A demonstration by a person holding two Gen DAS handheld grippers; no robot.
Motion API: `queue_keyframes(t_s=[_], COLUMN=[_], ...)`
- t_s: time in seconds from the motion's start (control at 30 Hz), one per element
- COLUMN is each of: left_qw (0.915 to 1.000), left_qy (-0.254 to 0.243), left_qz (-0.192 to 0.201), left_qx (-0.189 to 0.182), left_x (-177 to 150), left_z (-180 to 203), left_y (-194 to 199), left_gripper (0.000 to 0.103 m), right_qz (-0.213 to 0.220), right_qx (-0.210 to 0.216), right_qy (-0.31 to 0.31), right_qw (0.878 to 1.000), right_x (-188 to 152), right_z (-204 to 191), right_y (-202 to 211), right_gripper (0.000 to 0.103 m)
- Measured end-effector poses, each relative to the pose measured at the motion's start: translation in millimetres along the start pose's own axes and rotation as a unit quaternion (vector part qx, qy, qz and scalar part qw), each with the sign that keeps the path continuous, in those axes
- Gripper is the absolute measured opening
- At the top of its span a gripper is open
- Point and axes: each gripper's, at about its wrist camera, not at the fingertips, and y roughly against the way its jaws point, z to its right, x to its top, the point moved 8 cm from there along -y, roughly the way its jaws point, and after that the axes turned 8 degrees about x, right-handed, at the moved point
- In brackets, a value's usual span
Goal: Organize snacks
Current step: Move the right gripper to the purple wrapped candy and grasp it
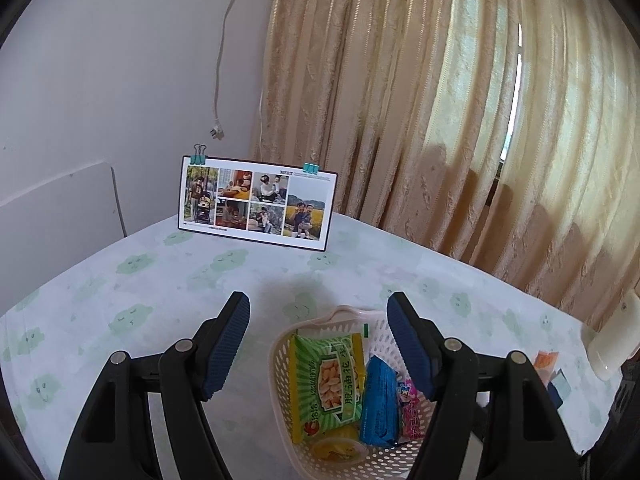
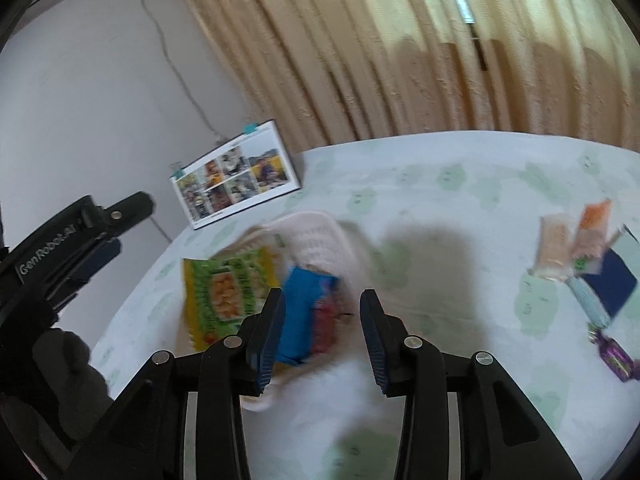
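- Black linkages and blue pads of the left gripper (image 1: 318,344) fill the foreground of its own view; its jaws stand wide apart with nothing between the pads.
- It tilts down toward the table (image 1: 160,280), hanging above the near rim of the basket (image 1: 280,354), its right finger crossing in front of the basket's right side.
- Seen from the right wrist, the left gripper (image 2: 120,228) comes in from the left edge, held by a hand in a dark glove (image 2: 52,364).
- Right gripper (image 2: 322,320) also angles downward over the basket (image 2: 320,228); its jaws are parted and the gap between the pads shows no packet pinched, though the view is blurred.
- Its left pad overlaps the blue packet (image 2: 300,312) in the picture; contact cannot be told.
- Inside the basket lie a green packet (image 1: 328,380), the blue packet (image 1: 378,400), a pink packet (image 1: 412,408) and a yellow one (image 1: 336,444) beneath the green.
- More snacks remain on the table well right of the basket: an orange packet (image 2: 596,216), a pale one (image 2: 554,252), a dark blue one (image 2: 612,284) and a purple candy (image 2: 618,354).
- Against the wall, a photo board (image 1: 256,202) stands tilted, clipped at its top edge, beside a curtain (image 1: 440,120).
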Motion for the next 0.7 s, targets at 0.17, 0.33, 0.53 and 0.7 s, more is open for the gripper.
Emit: queue_keyframes(t_s=[0.17,0.33,0.53,0.7], left_qw=[0.9997,0.9991,0.9984,0.997], left_qy=[-0.021,-0.038,-0.05,-0.069], left_qz=[0.0,0.006,0.005,0.004], left_qx=[-0.008,-0.019,-0.025,-0.033], left_x=[-4.1,-7.6,-11.8,-17.6], left_z=[12.5,23.6,33.0,43.5], left_y=[1.6,5.7,7.5,9.6], left_gripper=[0.068,0.076,0.077,0.078], right_qz=[0.014,0.026,0.022,0.013], right_qx=[-0.039,-0.08,-0.133,-0.15], right_qy=[-0.021,-0.054,-0.07,-0.089], right_qw=[0.999,0.995,0.988,0.985], right_x=[1.3,2.5,-9.0,-22.8], right_z=[36.7,79.2,132.8,170.2], right_y=[18.1,43.2,75.2,96.9], right_gripper=[0.04,0.04,0.04,0.04])
